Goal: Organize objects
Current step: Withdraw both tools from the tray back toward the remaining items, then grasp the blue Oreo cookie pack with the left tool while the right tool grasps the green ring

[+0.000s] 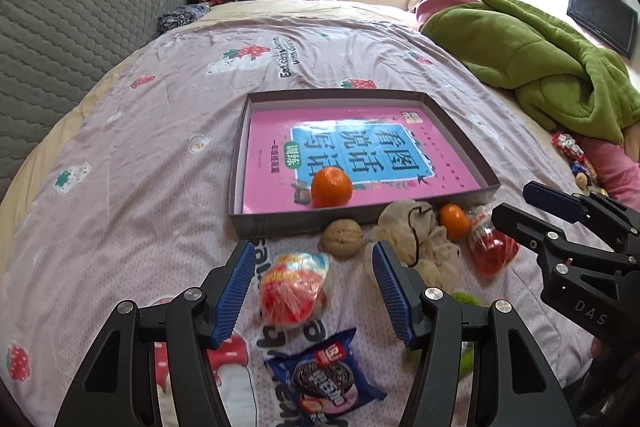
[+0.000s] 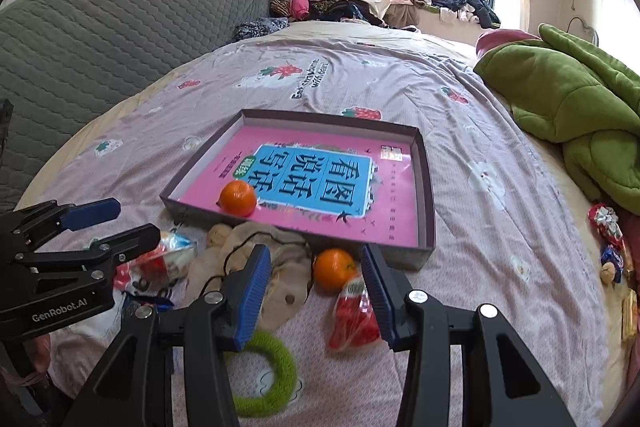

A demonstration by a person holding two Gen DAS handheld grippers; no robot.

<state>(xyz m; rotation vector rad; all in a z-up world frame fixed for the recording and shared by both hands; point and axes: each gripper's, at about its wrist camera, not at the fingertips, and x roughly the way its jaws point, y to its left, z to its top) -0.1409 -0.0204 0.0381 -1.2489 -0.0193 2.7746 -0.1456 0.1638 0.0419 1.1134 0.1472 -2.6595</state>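
Two oranges counted, one [image 1: 331, 186] in the tray [image 1: 240, 163] at 6 o'clock, one [image 2: 334, 269] outside at 5; one walnut [image 1: 343, 238]; left gripper [image 1: 314, 291] and right gripper [image 2: 316, 291] both spread wide, gripping nothing.

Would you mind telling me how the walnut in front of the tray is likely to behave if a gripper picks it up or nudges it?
The walnut looks round, so a nudge would probably roll it, though the soft bedsheet may slow it. Its ridged shell looks rigid, so the ribbed fingers should grip it without much slipping. It is probably light for its size.
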